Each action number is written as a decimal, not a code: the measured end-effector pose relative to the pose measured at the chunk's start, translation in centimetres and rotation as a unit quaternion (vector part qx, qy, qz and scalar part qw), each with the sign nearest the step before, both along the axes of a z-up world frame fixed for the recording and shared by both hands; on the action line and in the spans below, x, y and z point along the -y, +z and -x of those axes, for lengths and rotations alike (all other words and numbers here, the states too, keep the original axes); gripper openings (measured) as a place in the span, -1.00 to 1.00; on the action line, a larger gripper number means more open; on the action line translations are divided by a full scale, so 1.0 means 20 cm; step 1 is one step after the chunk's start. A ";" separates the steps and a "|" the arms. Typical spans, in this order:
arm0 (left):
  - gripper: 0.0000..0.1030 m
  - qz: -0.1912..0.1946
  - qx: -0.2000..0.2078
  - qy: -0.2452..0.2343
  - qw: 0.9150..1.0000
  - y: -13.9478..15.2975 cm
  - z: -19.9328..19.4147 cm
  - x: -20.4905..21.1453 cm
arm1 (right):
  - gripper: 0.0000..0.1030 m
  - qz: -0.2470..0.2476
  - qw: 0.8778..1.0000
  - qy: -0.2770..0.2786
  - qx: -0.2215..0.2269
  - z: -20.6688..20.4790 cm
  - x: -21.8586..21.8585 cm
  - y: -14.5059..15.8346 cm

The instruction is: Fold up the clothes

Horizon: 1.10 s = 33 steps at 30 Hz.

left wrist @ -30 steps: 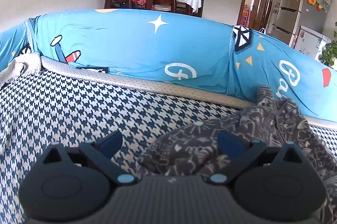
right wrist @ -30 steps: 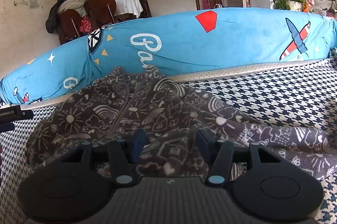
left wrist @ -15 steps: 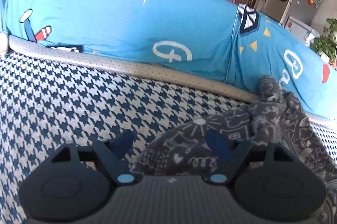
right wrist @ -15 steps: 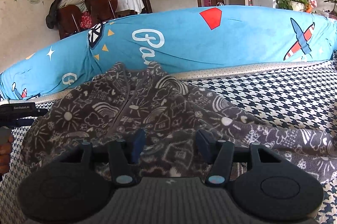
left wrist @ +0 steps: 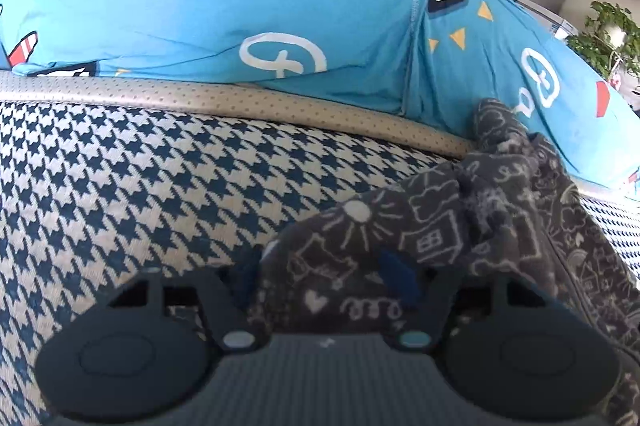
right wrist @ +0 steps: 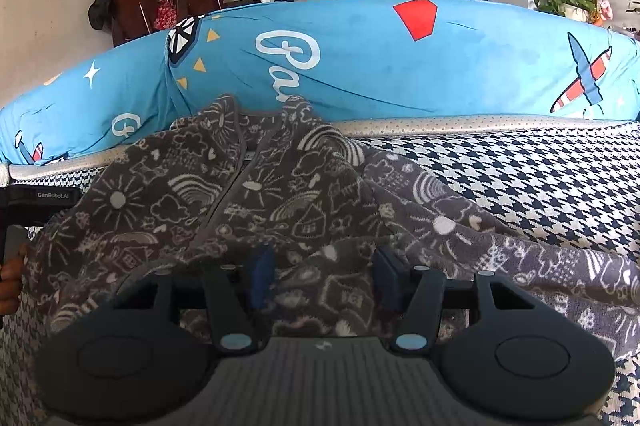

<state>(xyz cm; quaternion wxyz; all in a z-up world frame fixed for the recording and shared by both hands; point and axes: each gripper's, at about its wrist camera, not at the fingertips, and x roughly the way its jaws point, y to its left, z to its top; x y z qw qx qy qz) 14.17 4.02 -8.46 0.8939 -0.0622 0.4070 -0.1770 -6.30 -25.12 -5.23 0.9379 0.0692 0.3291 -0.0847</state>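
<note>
A grey fleece jacket [right wrist: 304, 201], printed with white suns, clouds, houses and rainbows, lay spread over the houndstooth couch seat [right wrist: 520, 177], its collar end bunched up against the back edge of the seat where the blue cushions [right wrist: 360, 65] rose behind it. One sleeve trailed toward the right edge of the seat.

The right gripper [right wrist: 322, 278] sat low over the near hem of the jacket, its two blue-padded fingers [right wrist: 262, 278] spread apart with the fleece lying between and under them, not pinched.

The left gripper [left wrist: 320, 278] was at the jacket's left edge. Its fingers stood apart too, and a corner of the jacket [left wrist: 360, 246] lay between them, draped over the left finger [left wrist: 244, 276] so that only part of it showed; the right finger pad rested on top of the cloth. Whether the cloth was actually caught could not be told.

In the right wrist view, the left gripper's black body [right wrist: 36, 197] and a hand [right wrist: 10, 282] showed at the jacket's far left edge.
</note>
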 end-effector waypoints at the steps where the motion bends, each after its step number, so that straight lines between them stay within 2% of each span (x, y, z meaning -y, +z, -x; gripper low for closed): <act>1: -0.34 -0.003 0.008 0.000 1.000 0.01 0.02 0.01 | 0.06 0.002 1.000 0.000 0.000 0.00 0.00 0.00; 3: -0.61 -0.010 0.023 -0.001 1.000 0.03 0.05 0.03 | 0.06 0.005 1.000 0.001 -0.001 -0.01 -0.01 -0.01; 5: -0.70 -0.016 0.050 0.008 0.999 0.08 0.09 0.05 | 0.06 0.007 1.000 0.000 -0.001 -0.01 -0.01 -0.01; 9: -0.72 -0.029 0.114 0.042 0.992 0.21 0.19 0.05 | 0.06 0.007 1.000 -0.001 0.000 -0.01 -0.01 -0.01; 12: -0.72 -0.061 0.161 0.093 0.981 0.31 0.25 0.01 | 0.06 0.006 1.000 -0.002 0.002 -0.01 0.00 -0.01; 15: -0.73 -0.074 0.189 0.143 0.969 0.37 0.28 -0.07 | 0.06 0.006 1.000 -0.002 0.002 -0.02 -0.01 0.00; 17: -0.73 -0.070 0.180 0.176 0.965 0.38 0.26 -0.15 | 0.06 0.005 1.000 -0.003 0.003 -0.02 -0.01 -0.01; 19: -0.72 -0.059 0.153 0.212 0.964 0.36 0.23 -0.24 | 0.06 0.005 1.000 -0.003 0.003 -0.02 -0.01 -0.01; 21: -0.63 -0.050 0.132 0.240 0.960 0.35 0.21 -0.33 | 0.06 0.004 1.000 -0.004 0.003 -0.02 -0.01 -0.01; 26: -0.58 -0.043 0.123 0.269 0.954 0.37 0.25 -0.45 | 0.06 0.005 1.000 -0.005 0.001 -0.02 -0.01 -0.02; 28: -0.48 -0.040 0.120 0.281 0.952 0.38 0.27 -0.49 | 0.06 0.007 1.000 -0.005 0.000 -0.02 -0.02 -0.02; 33: -0.35 -0.042 0.120 0.252 0.959 0.35 0.27 -0.45 | 0.07 0.011 1.000 -0.006 -0.001 -0.02 -0.03 -0.03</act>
